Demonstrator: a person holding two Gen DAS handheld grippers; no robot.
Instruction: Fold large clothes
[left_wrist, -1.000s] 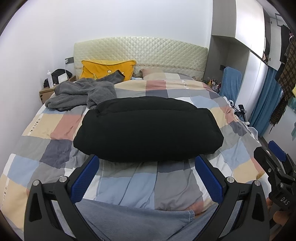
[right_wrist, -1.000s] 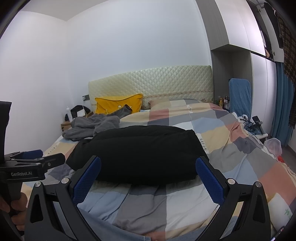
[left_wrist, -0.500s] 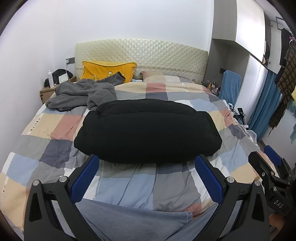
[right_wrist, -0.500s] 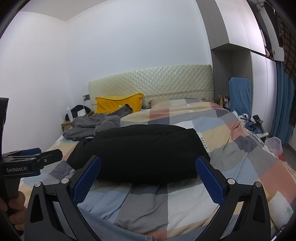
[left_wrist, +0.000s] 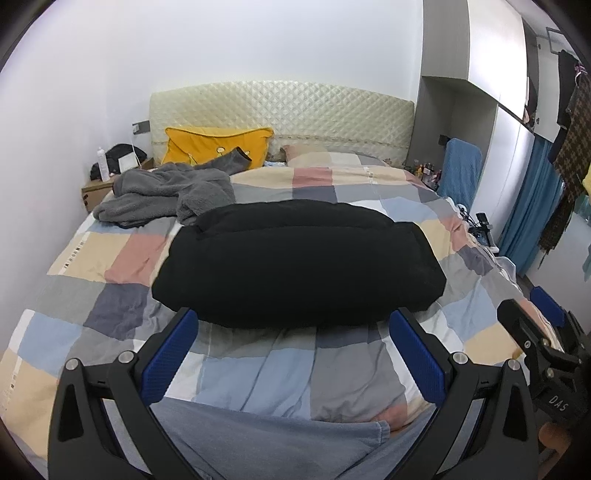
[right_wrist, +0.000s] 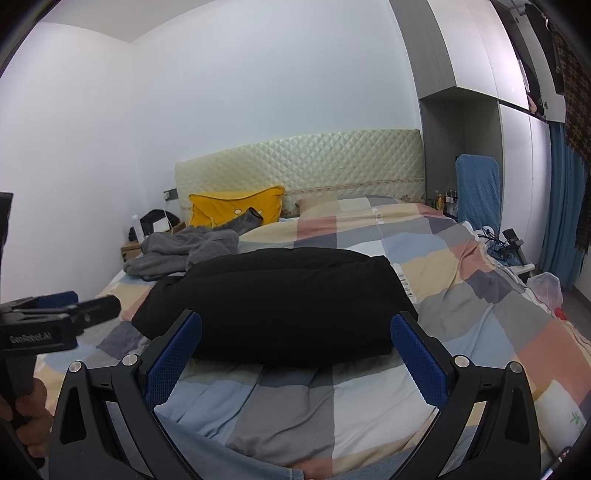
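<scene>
A bulky black garment (left_wrist: 295, 266) (right_wrist: 277, 299) lies folded into a thick rectangle in the middle of the checked bed cover (left_wrist: 122, 258) (right_wrist: 461, 266). A crumpled grey fleece garment (left_wrist: 162, 192) (right_wrist: 184, 247) lies behind it at the left, near the yellow pillow (left_wrist: 218, 144) (right_wrist: 236, 205). My left gripper (left_wrist: 293, 350) hovers open just in front of the black garment, with nothing between its blue pads. My right gripper (right_wrist: 295, 354) is open too, held near the garment's front edge. Each gripper shows at the side of the other's view.
A quilted cream headboard (left_wrist: 280, 110) backs the bed. A bedside table (left_wrist: 99, 188) with a bottle and a dark bag stands at the left. At the right are a blue chair (right_wrist: 476, 188), cables, a wardrobe (left_wrist: 491, 122) and blue curtains (left_wrist: 532, 199). Grey-blue cloth (left_wrist: 277, 446) fills the bottom.
Both grippers have drawn back and tilted up slightly, so the black garment sits a little lower and farther. Nothing on the bed has moved.
</scene>
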